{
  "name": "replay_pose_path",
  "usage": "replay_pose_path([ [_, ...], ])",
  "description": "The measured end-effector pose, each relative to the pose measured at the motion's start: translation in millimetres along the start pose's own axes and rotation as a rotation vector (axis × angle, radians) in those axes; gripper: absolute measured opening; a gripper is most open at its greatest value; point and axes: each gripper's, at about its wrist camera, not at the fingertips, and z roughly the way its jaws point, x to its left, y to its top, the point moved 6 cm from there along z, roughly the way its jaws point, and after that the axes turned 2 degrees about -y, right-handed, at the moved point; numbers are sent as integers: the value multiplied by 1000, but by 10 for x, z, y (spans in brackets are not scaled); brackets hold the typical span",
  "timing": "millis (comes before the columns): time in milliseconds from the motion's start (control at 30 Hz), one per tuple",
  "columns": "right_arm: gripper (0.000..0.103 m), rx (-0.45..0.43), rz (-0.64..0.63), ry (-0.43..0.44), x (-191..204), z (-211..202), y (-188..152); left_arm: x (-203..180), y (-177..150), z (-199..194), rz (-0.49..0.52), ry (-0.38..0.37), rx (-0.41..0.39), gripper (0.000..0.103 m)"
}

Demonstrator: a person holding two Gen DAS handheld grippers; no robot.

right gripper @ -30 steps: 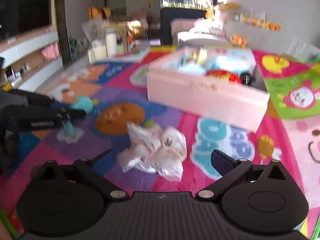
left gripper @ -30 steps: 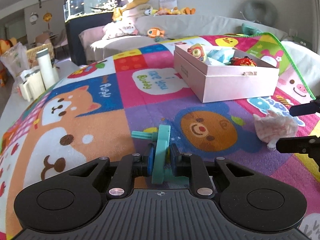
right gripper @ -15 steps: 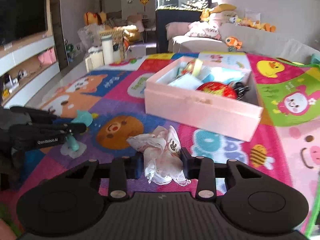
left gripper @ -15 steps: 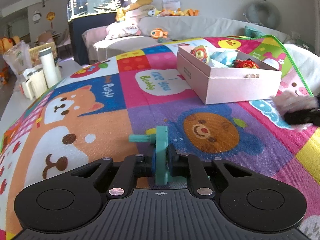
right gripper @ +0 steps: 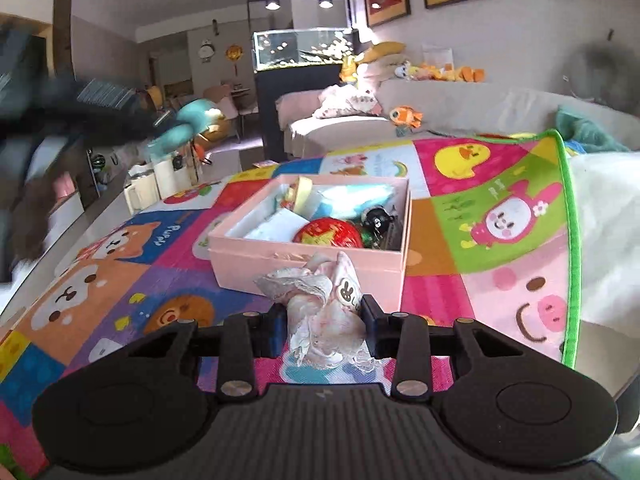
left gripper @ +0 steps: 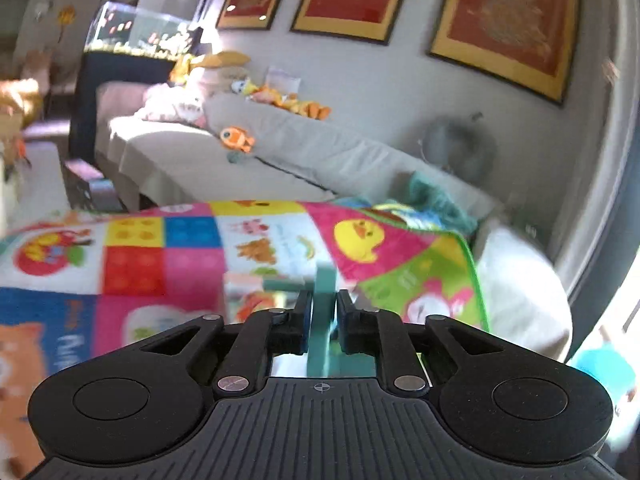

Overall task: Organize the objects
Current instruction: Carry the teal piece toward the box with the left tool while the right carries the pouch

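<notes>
Frilled pink cloth (right gripper: 326,308), a small bundle with a rabbit patch, hangs pinched between the narrowed jaws of the right gripper (right gripper: 325,326), just short of the near wall of the open pink box (right gripper: 248,258) and roughly level with its rim. Box lies straight ahead of those jaws, its long side running away from them across the cartoon play mat (right gripper: 500,216); by my reading, the cloth need only travel forward over that near wall to join the red strawberry-shaped toy (right gripper: 326,232) and other items already inside. Up and to the left of the box, the left gripper (left gripper: 322,314) is clamped tight on a teal plastic toy (left gripper: 322,320), held on edge with a short peg jutting left; it looks well farther from the box than the right one. From the right wrist, that left gripper is only a dark smear with a teal blur. From the left wrist, the box is almost wholly hidden behind fingers and toy, and the toy's lower part is cut off by the gripper body. Beyond the box, a grey sofa (left gripper: 280,152) carries soft toys.
</notes>
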Motion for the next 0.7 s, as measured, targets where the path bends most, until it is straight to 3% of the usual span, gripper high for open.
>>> replay_pose_path([
  [100,36,13,-23,-17,-3,-27,-30,45,2,245,2,63,12,17],
  [233,36,1,-28,-34,-80,-109,50,268,-224,97,-64,64,-15,17],
  [400,36,-13,-19,-15,-158,0,525,412,-630,-131,-24,53,-41,17],
  [600,36,67,20,-70,-263,841,1282,519,-967,-159,-50,-8,-80,17],
  [700,43,179,49,-75,-267,1432,1391,613,-1047,-136,-86,-37,-92,17],
])
